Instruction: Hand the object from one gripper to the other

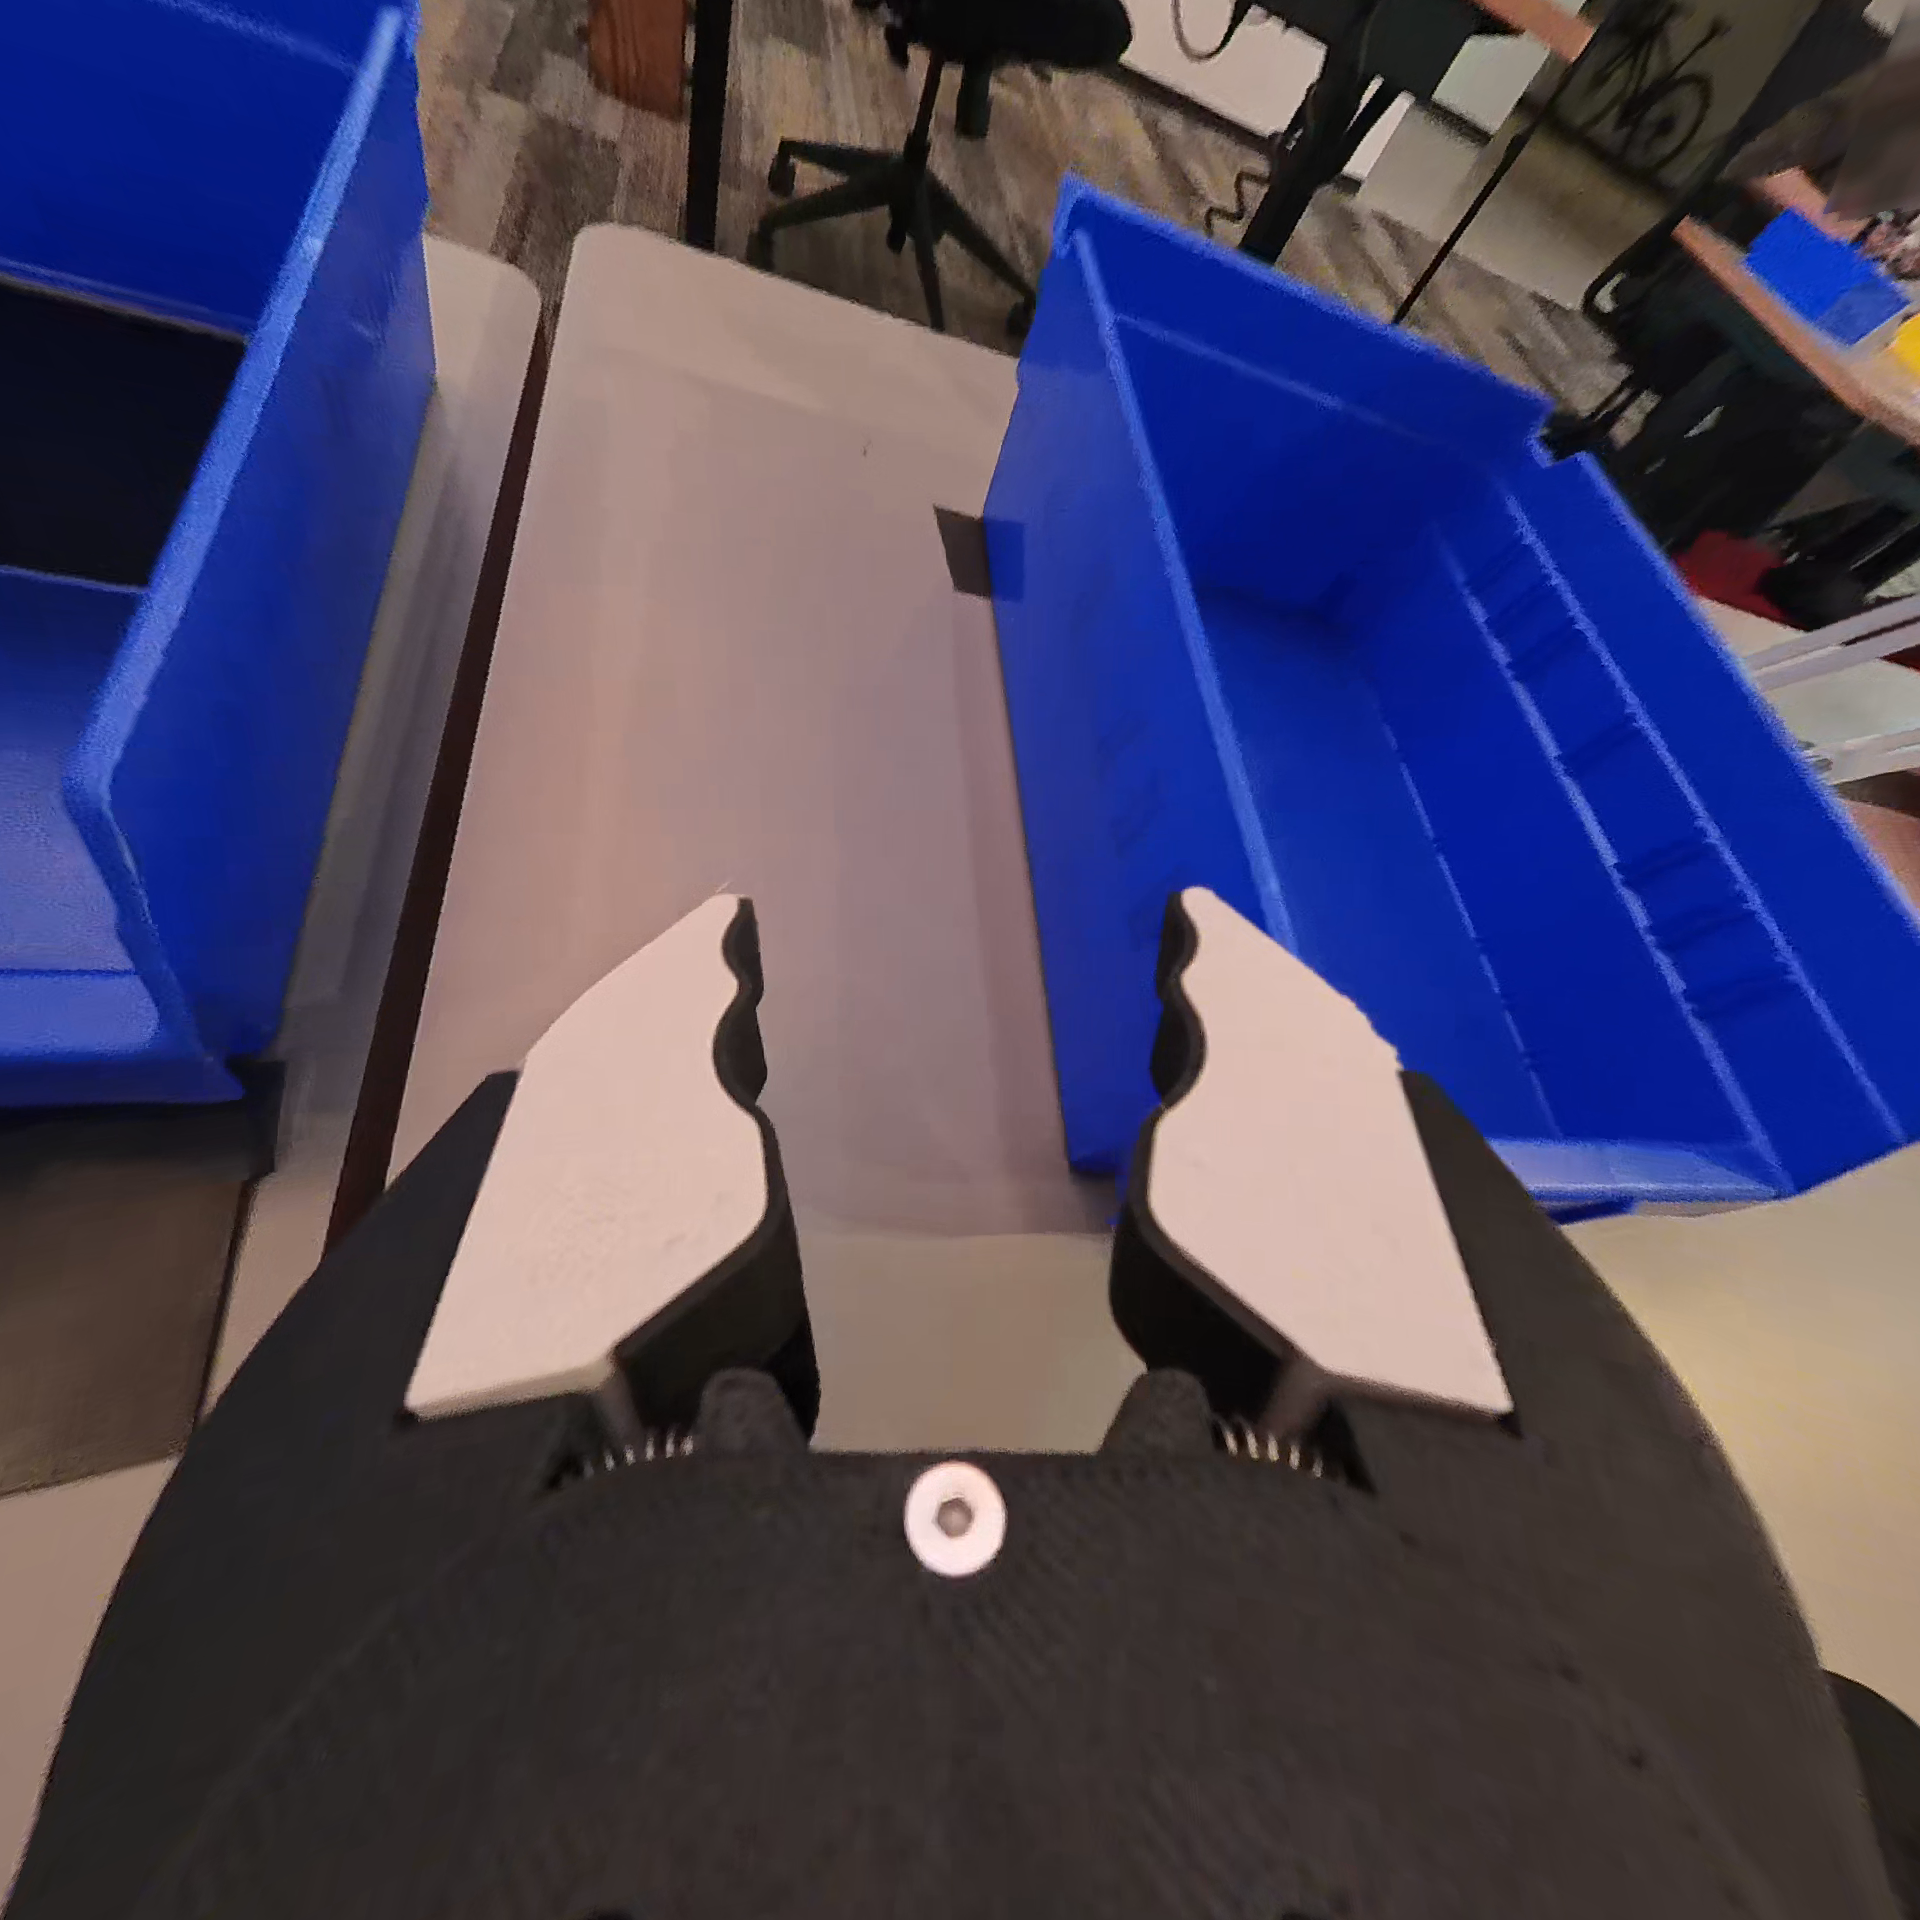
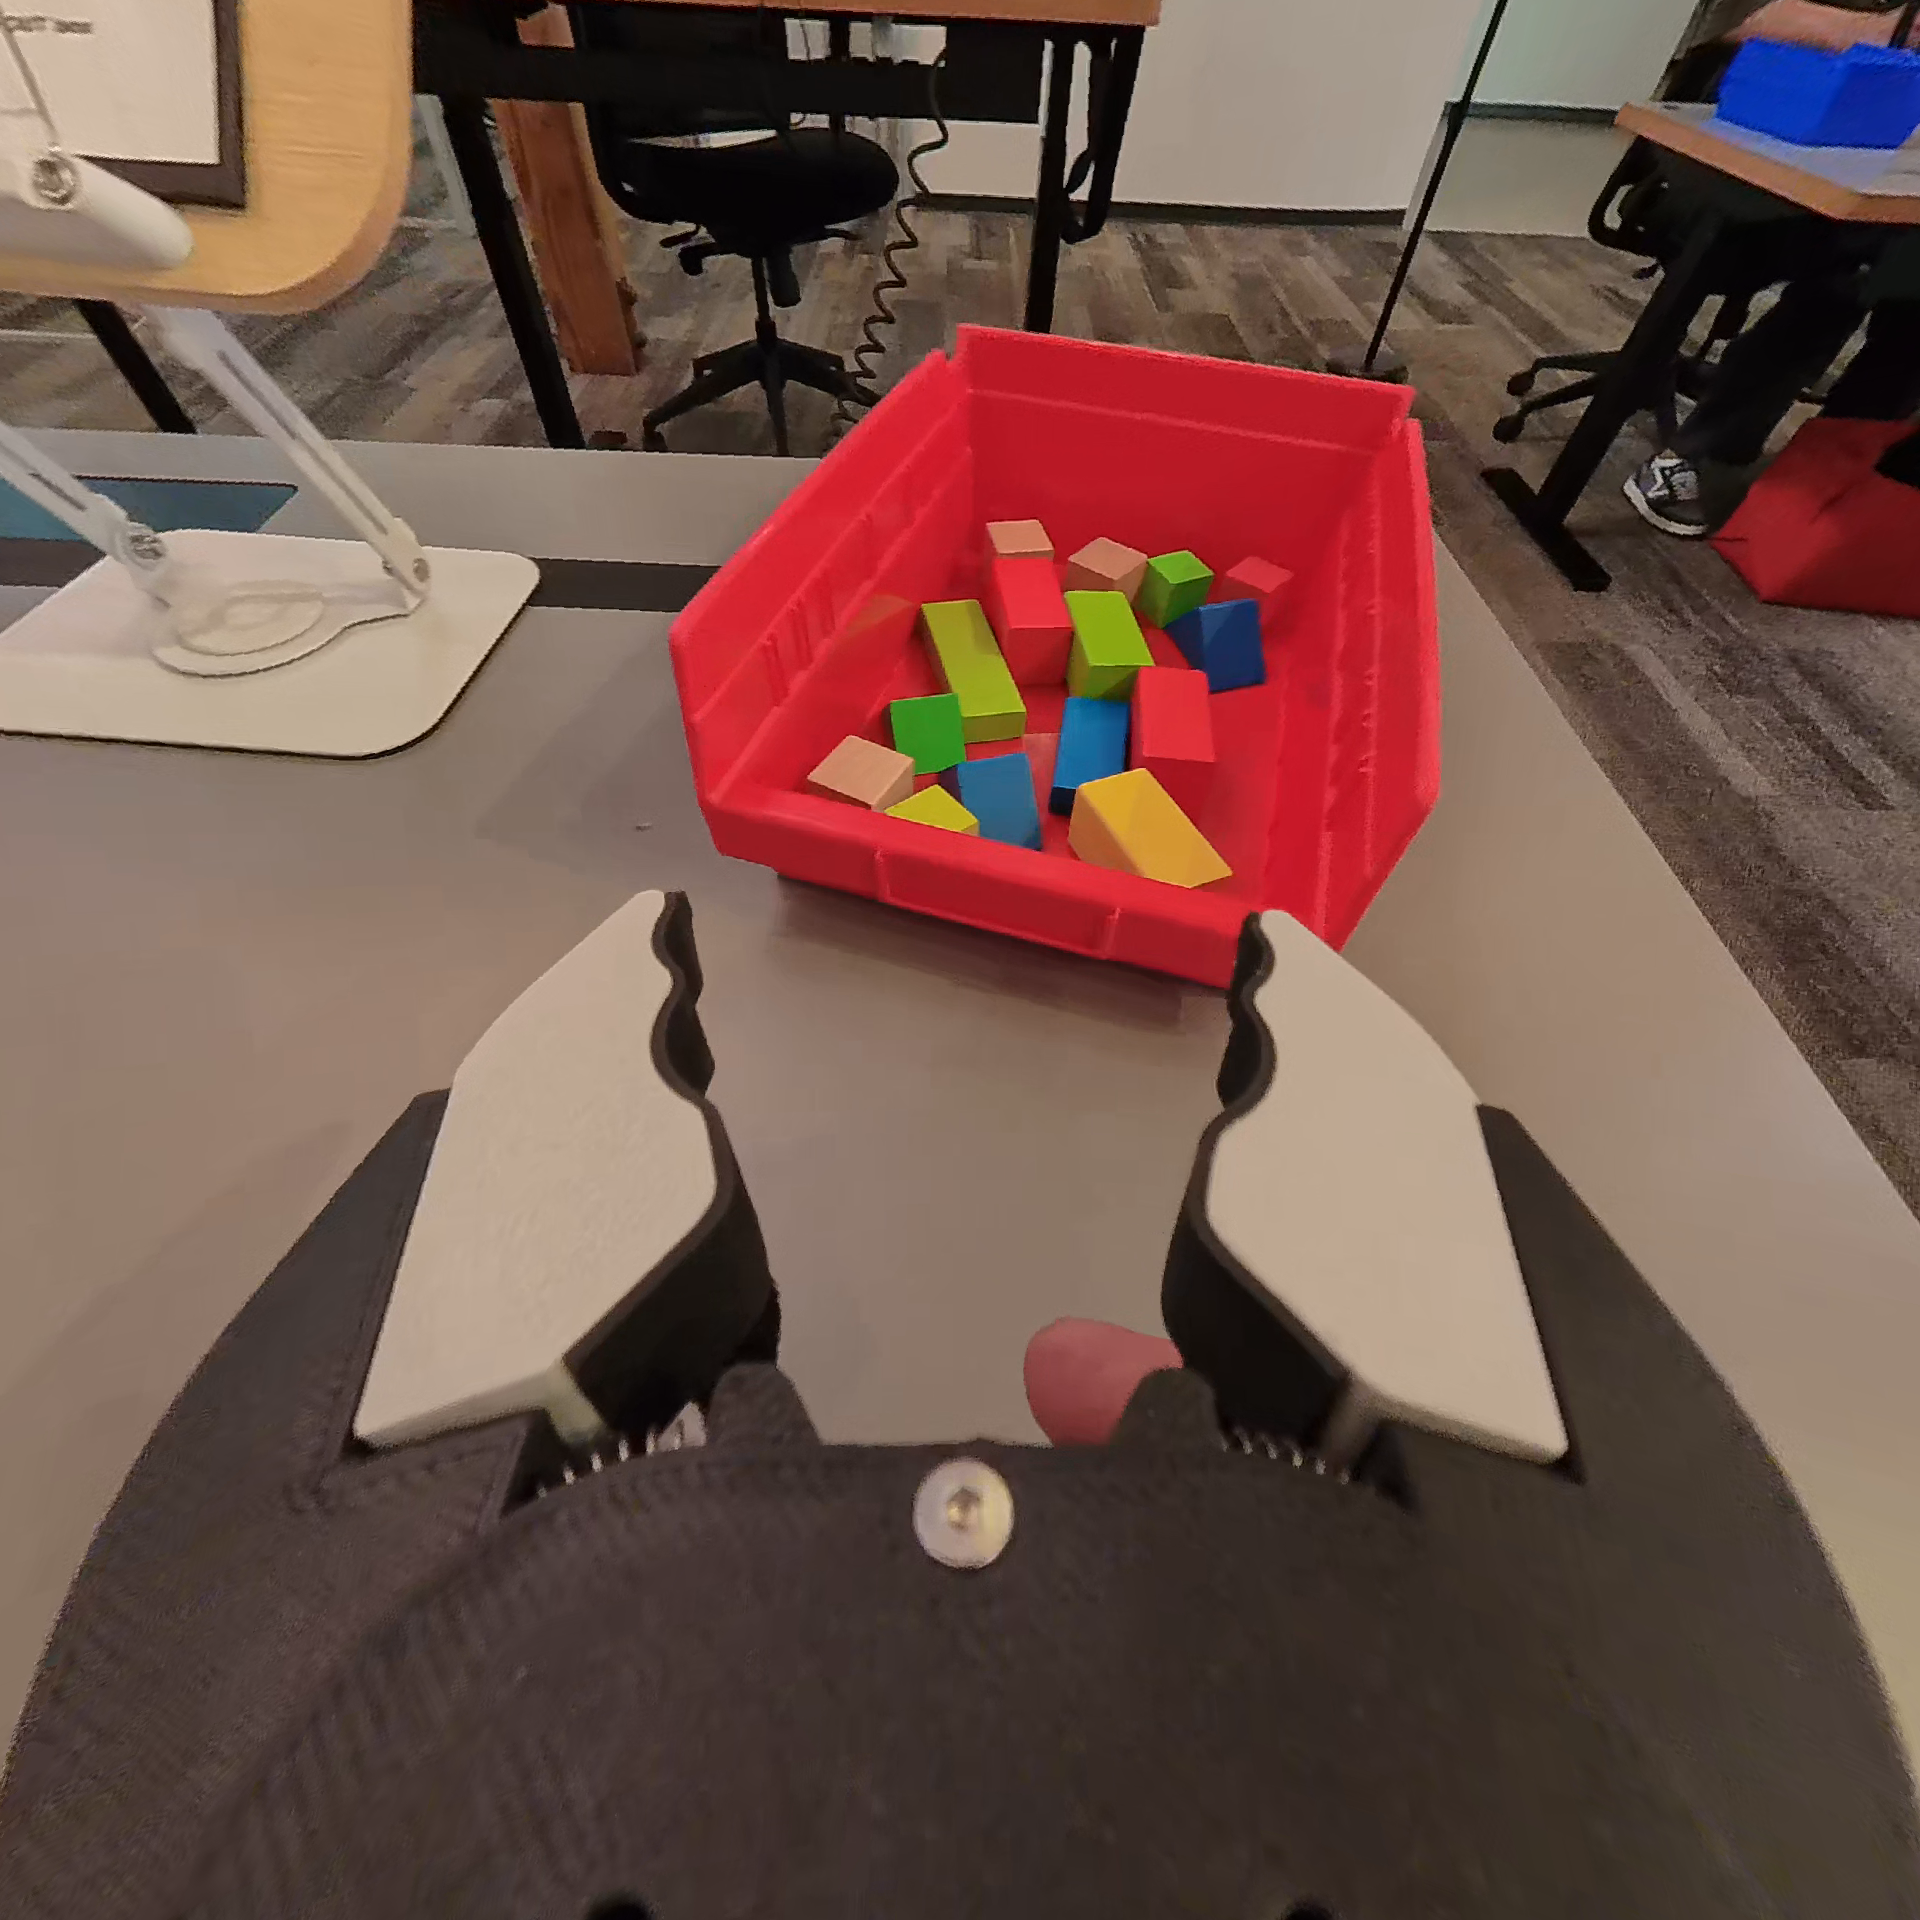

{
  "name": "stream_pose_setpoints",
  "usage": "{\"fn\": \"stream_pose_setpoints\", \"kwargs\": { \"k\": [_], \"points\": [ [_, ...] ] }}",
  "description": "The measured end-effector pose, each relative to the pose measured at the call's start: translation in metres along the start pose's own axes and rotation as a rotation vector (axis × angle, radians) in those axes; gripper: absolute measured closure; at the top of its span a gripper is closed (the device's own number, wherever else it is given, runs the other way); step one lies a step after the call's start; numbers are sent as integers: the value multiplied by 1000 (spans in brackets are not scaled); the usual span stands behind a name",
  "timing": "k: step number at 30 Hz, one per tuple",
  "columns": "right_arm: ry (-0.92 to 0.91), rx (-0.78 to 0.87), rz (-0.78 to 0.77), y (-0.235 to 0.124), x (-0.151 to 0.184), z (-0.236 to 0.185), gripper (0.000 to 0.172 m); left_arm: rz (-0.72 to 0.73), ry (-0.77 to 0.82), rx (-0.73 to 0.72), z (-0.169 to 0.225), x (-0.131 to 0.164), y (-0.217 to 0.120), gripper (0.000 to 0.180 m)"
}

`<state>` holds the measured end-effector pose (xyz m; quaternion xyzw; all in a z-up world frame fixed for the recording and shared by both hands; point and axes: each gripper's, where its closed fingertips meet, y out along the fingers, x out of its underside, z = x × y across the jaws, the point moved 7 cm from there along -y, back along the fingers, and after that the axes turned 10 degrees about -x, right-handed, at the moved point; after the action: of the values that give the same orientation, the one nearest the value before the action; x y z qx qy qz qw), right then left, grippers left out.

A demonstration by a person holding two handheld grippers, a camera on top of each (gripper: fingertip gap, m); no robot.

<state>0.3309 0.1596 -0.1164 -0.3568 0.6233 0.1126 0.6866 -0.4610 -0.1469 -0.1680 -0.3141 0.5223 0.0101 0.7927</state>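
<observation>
- Wooden blocks [image 2: 1039, 686], many colours, lay loose in the red bin [image 2: 1340, 727] ahead of my right gripper [image 2: 961, 935]; whichever one is to be handed over was among them, none lifted yet.
- Right gripper hung spread wide over the grey table [image 2: 312, 987], nothing between its fingers [image 2: 582, 1143].
- Left gripper [image 1: 961, 914] also spread and bare, over a pale table strip [image 1: 727, 623] between two blue bins [image 1: 1455, 779], [image 1: 208, 520].
- Risk: blocks touched and overlapped, so one finger could have landed on a neighbour and dragged two up.
- Risk: the yellow wedge [image 2: 1143, 831] had a sloped face; I judged pads might squeeze it out.
- Risk: bin's near wall [image 2: 997, 899] stood between fingers and blocks; a low approach could have shoved the bin.
- Risk: neither view showed the other gripper, so the meeting point for the pass was unsettled.
</observation>
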Motion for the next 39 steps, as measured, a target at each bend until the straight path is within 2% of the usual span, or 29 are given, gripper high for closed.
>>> {"fn": "stream_pose_setpoints", "kwargs": {
  "k": [6,9,12,17,25,32,35,37,39],
  "points": [
    [12,2,-1,7,2,7,75,140,32,42,5,-15,-15,94],
    [17,8,3,10,2,10,76,162,61,91,16,-20,-17,90],
    [22,26,2,14,1,17,75,121,110,70,24,-19,-11,91],
    [23,97,-31,24,1,42,77,73,184,26,35,-14,2,94],
    [38,75,-90,48,1,67,76,22,185,27,44,-4,16,114],
    [93,150,-102,61,1,100,86,-20,214,21,55,7,28,115],
    [107,169,-150,71,11,115,101,-19,222,29,60,7,33,115],
    [139,159,-153,79,16,121,102,-19,228,24,62,5,36,118],
    [166,131,-162,87,21,125,116,-37,228,43,66,5,40,126]
  ]
}}
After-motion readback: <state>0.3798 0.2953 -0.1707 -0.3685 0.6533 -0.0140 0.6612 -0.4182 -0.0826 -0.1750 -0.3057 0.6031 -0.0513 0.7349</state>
